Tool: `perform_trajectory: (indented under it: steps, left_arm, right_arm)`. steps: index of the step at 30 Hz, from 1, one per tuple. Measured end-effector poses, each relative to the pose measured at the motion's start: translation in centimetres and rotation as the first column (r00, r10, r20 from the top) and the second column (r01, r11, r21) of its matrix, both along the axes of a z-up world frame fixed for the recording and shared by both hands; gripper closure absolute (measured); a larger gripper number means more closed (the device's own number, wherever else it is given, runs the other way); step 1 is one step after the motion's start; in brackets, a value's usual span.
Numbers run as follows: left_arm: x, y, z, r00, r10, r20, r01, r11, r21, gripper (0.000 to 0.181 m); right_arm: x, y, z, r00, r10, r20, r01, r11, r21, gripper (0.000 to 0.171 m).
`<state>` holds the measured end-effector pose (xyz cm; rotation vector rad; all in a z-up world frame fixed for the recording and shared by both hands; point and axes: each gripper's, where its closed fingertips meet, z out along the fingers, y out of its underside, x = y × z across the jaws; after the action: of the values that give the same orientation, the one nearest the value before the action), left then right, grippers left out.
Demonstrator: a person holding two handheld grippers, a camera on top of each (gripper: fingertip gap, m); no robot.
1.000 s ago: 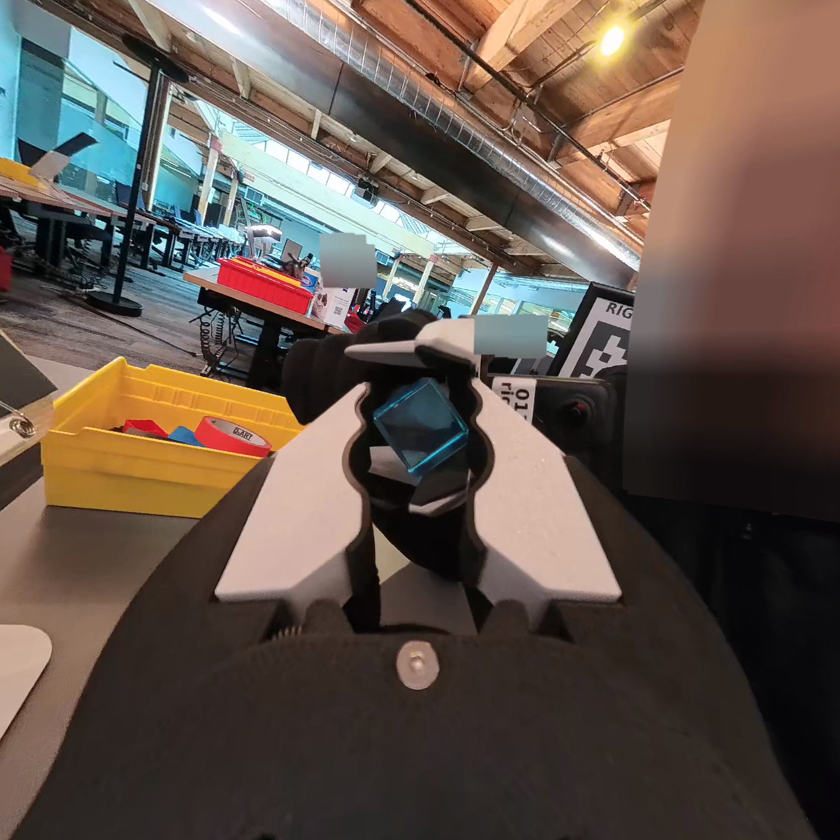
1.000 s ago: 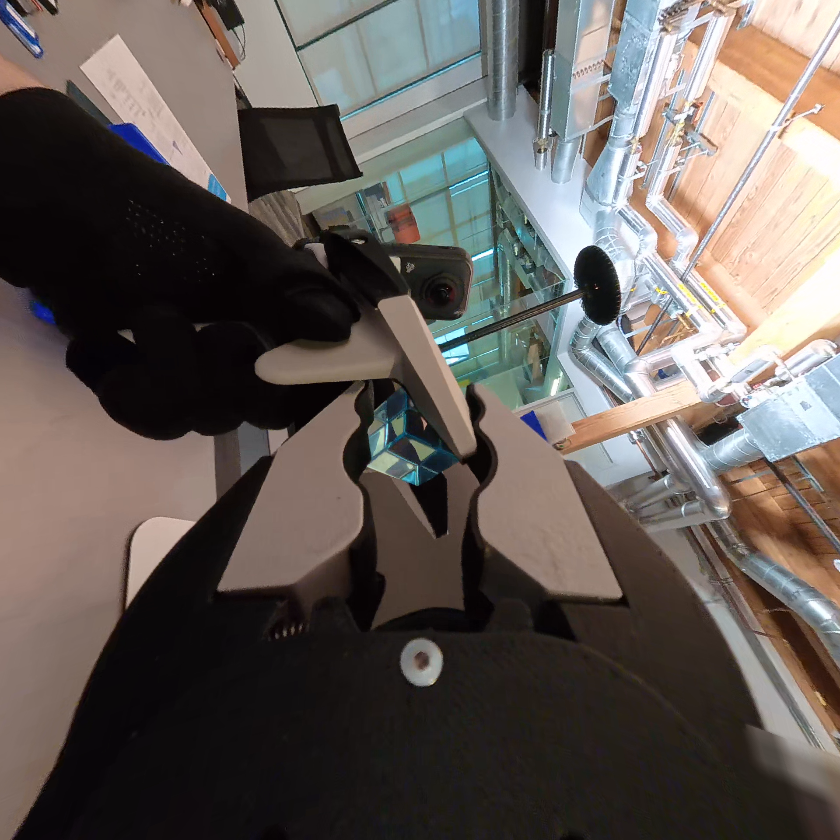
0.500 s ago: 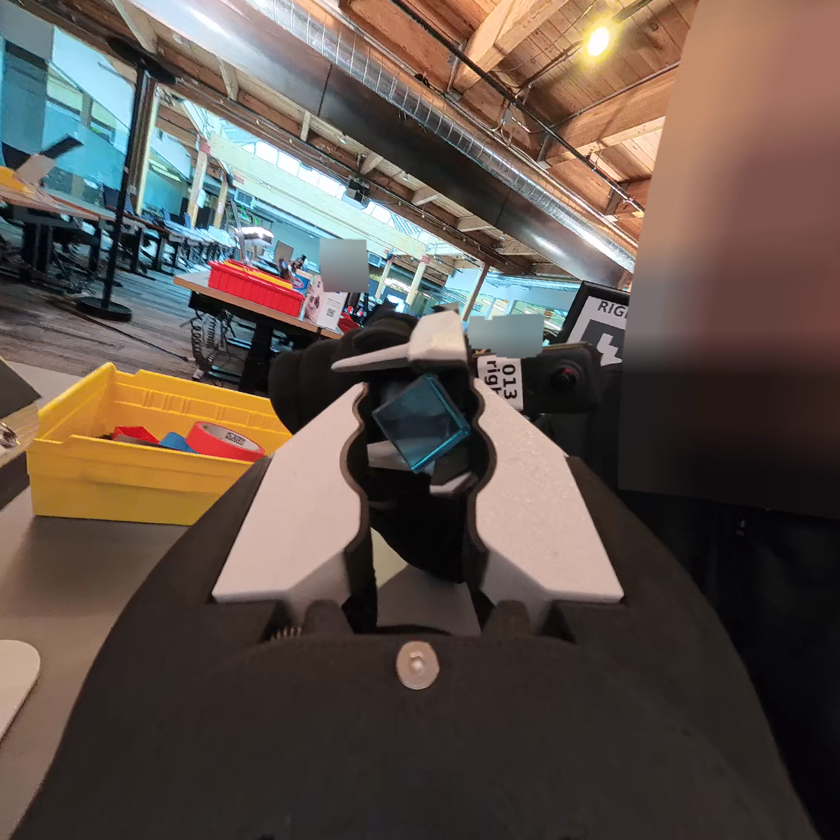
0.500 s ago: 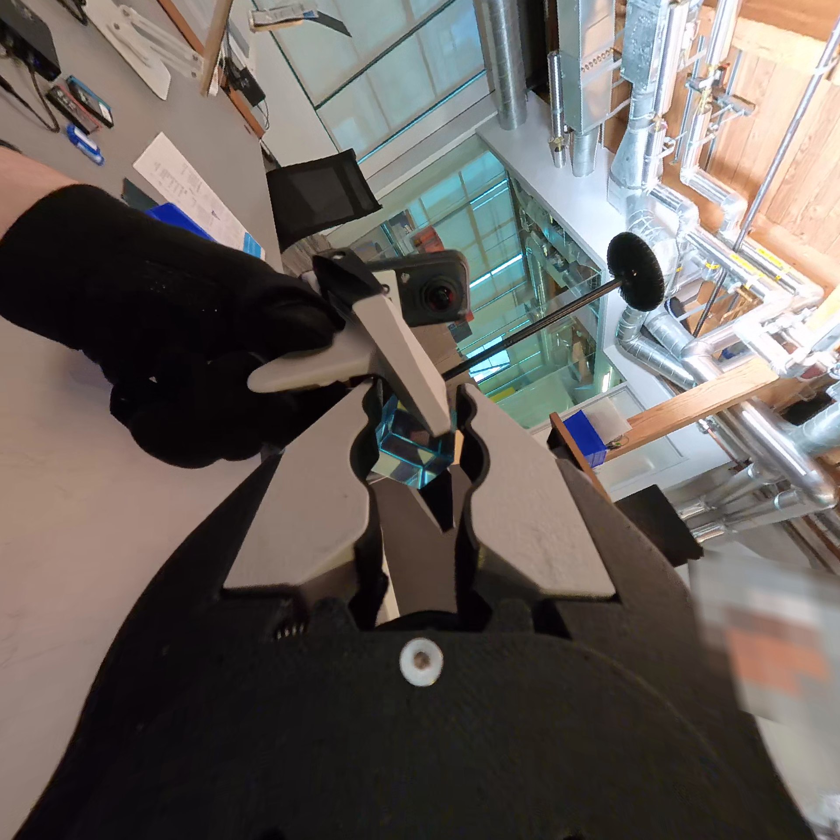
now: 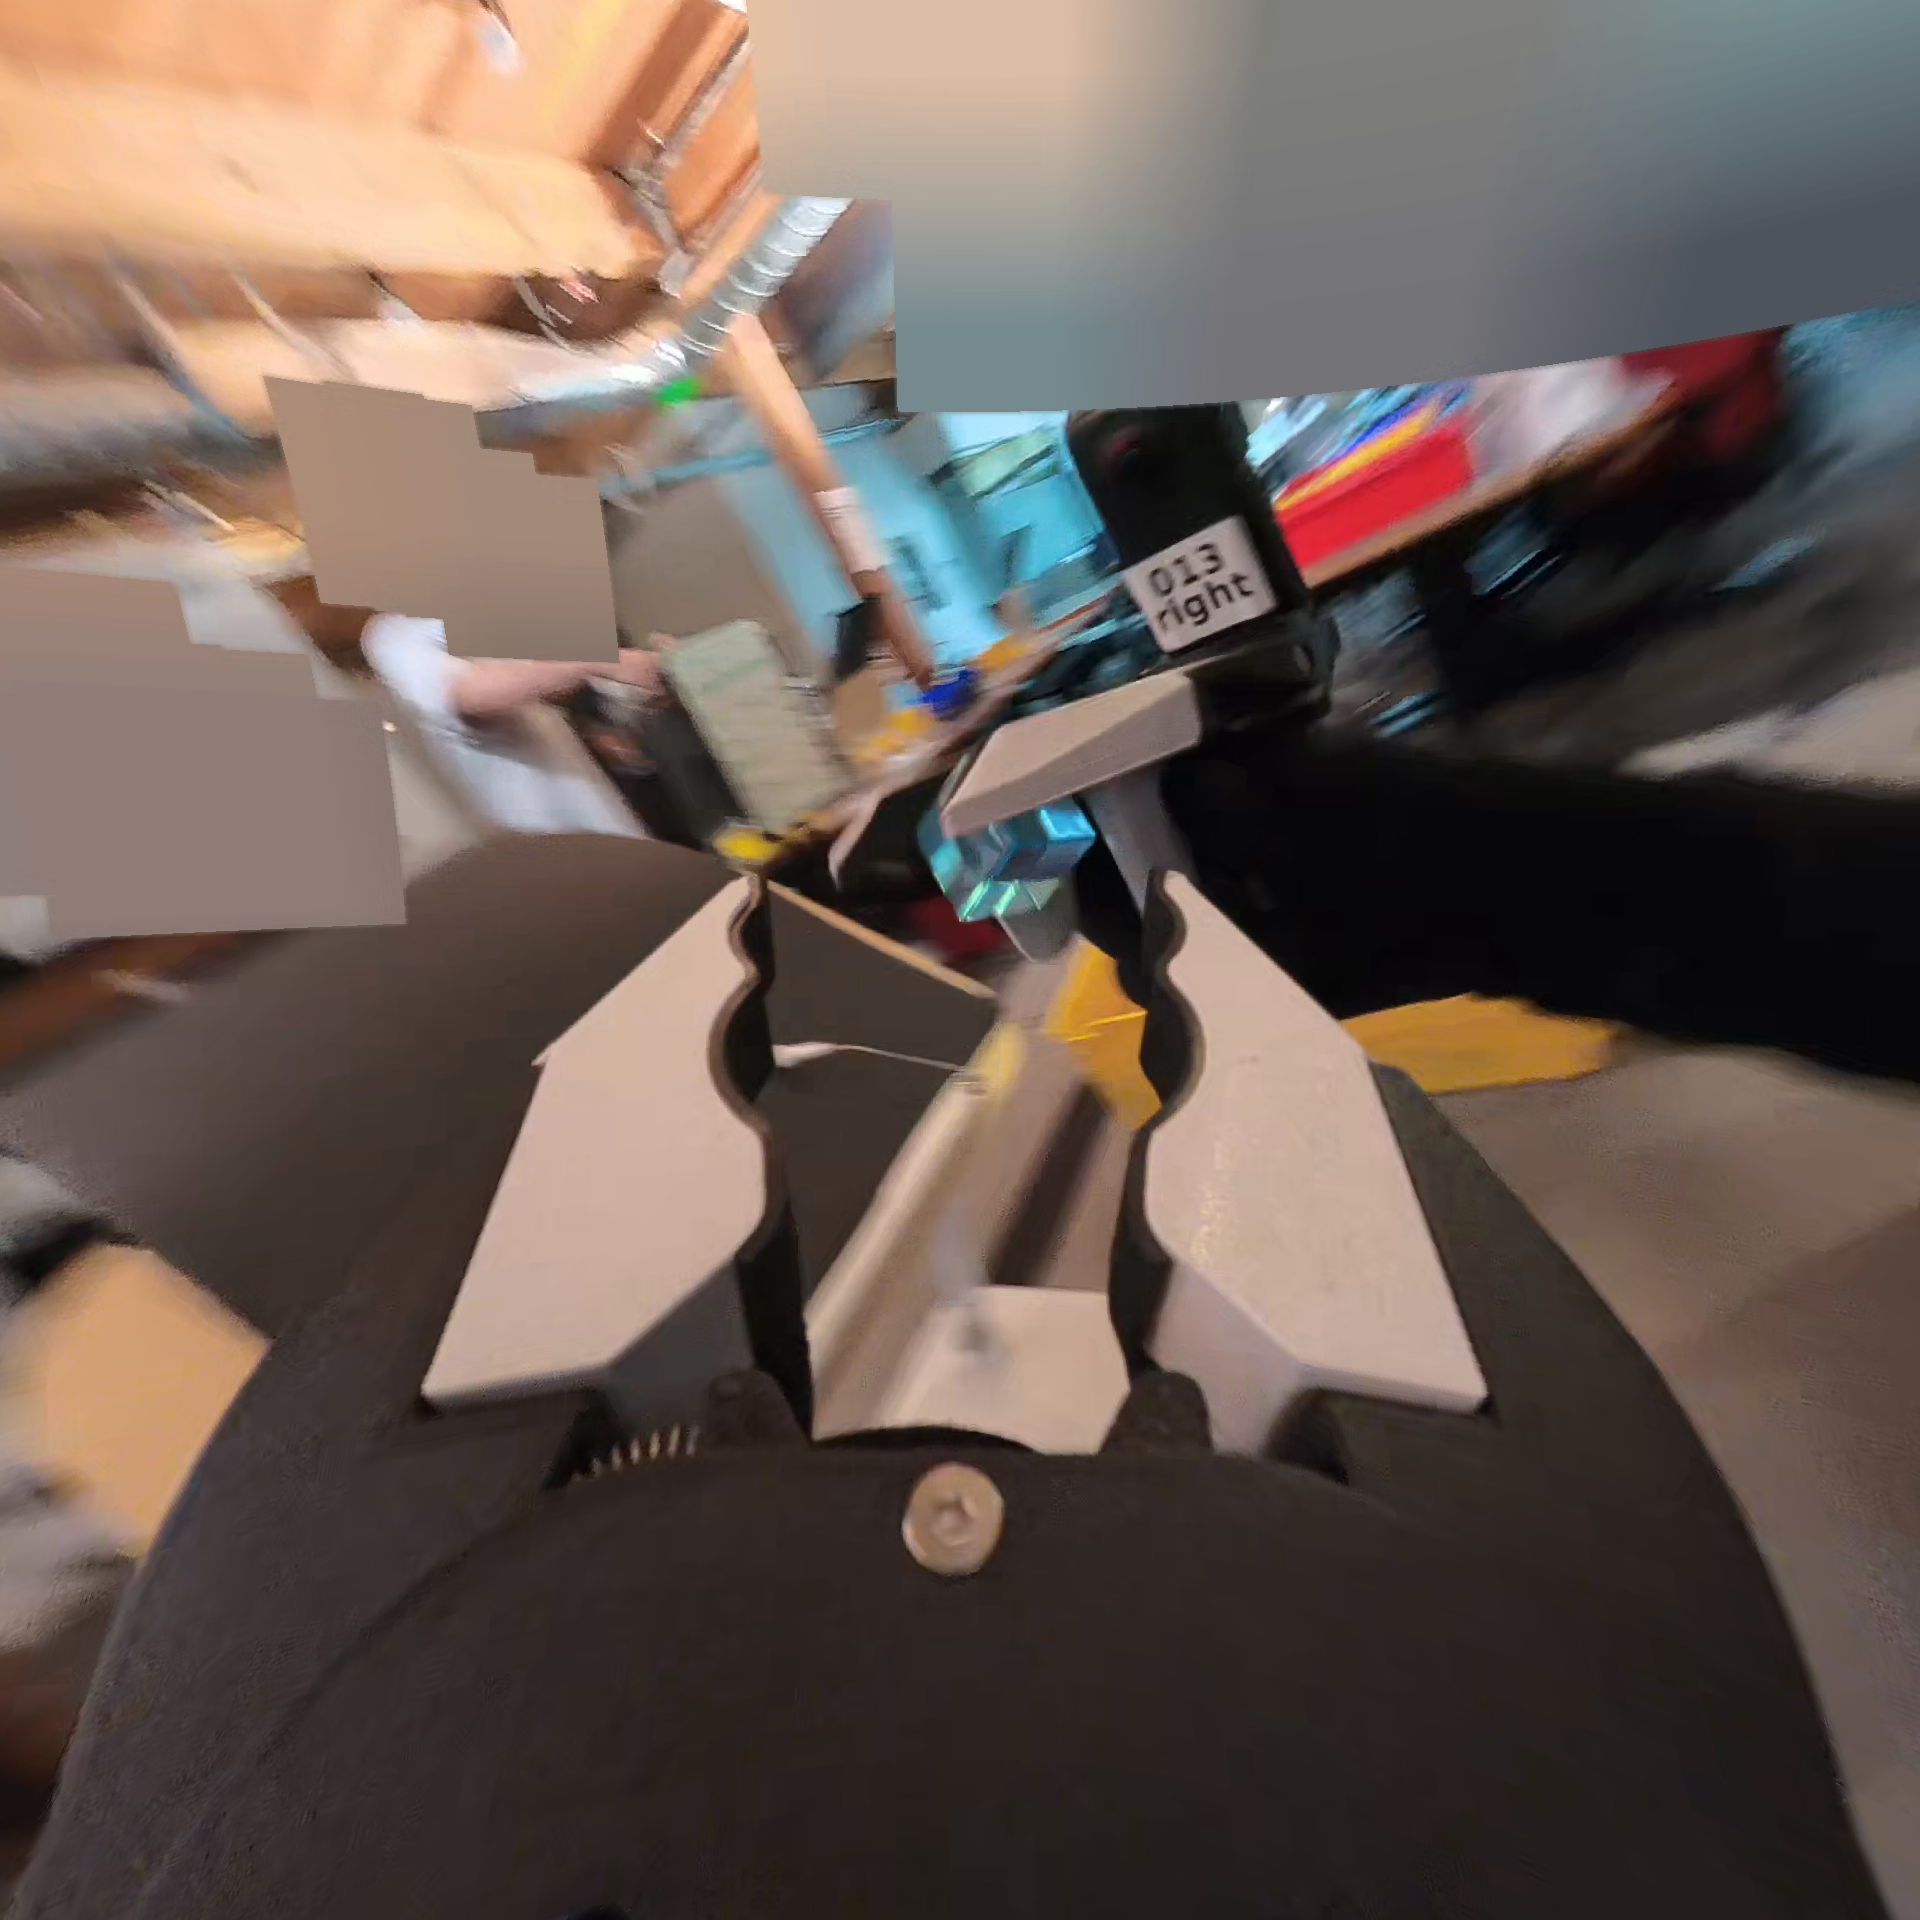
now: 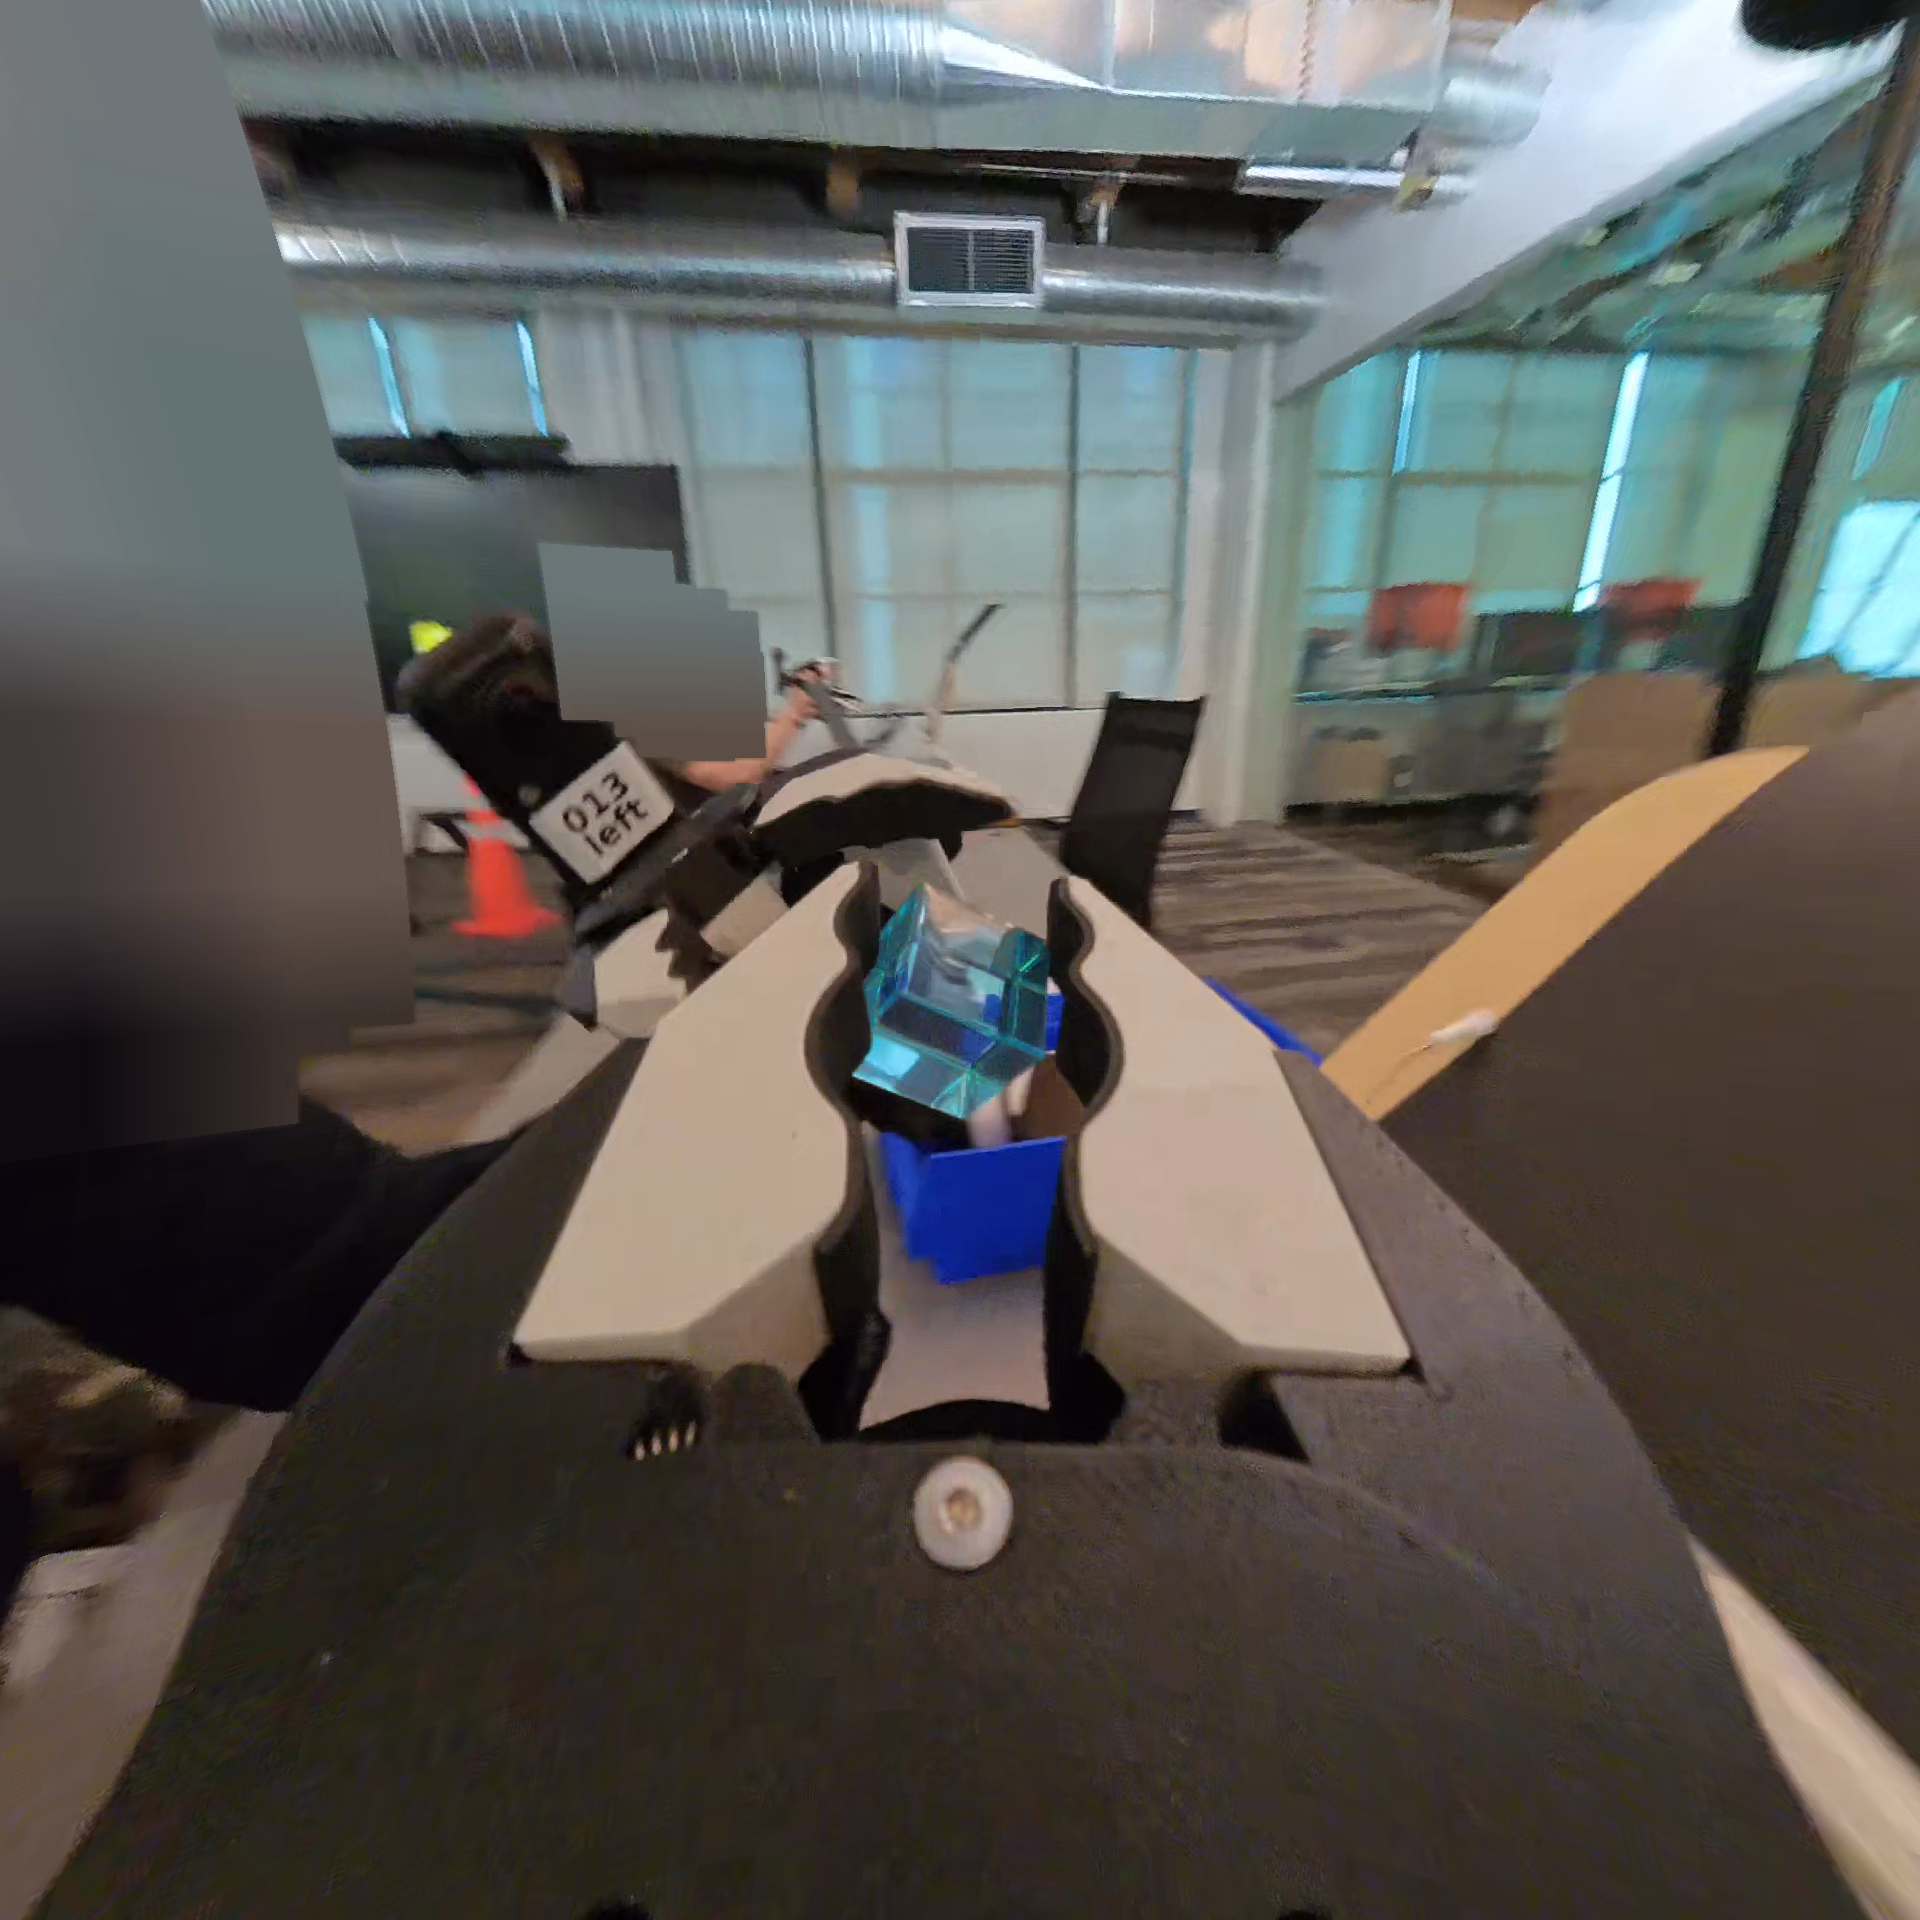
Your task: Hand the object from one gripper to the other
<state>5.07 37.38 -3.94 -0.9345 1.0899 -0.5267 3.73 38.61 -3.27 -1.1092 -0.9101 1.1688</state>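
your right tool (image 6: 961, 987) is clamped on the clear blue cube (image 6: 951, 1013), pinched between its fingers near the tips. your left tool (image 5: 961, 904) stands apart and empty. from the left tool the cube (image 5: 1003, 862) lies just past its tips, up and to the right, so the handover looks done.

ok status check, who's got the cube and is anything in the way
Left gripper open, empty. Right gripper shut on the clear blue cube. Nothing between the two grippers; blue bin sits below the cube.
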Motion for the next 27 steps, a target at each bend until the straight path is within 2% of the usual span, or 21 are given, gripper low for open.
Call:
perform_trajectory:
  steps: [4,7,12,19,27]
  left_arm:
    - [0.9,0.3,-0.3,0.98,0.19,-0.065,-0.172,0.961,0.214,0.114]
    - [1.4,0.5,-0.9,0.962,0.262,-0.08,-0.226,0.925,0.307,0.122]
    - [1.4,1.2,-1.4,0.946,0.313,-0.085,-0.267,0.901,0.341,0.127]
    - [1.5,1.1,-1.7,0.941,0.332,-0.068,-0.282,0.878,0.388,0.152]
    - [1.4,1.0,-1.4,0.942,0.331,-0.049,-0.29,0.883,0.368,0.155]
  right_arm:
    - [-0.4,0.3,-0.8,0.991,0.119,-0.059,-0.127,0.977,-0.169,0.142]
    - [-0.6,0.5,-1.1,0.983,0.157,-0.097,-0.176,0.955,-0.24,0.141]
    - [-0.8,0.1,-0.9,0.97,0.201,-0.139,-0.233,0.935,-0.268,0.142]
    - [-1.2,-0.1,-0.6,0.957,0.218,-0.189,-0.267,0.919,-0.289,0.141]
    - [-1.0,0.0,-0.1,0.962,0.188,-0.2,-0.238,0.934,-0.266,0.139]
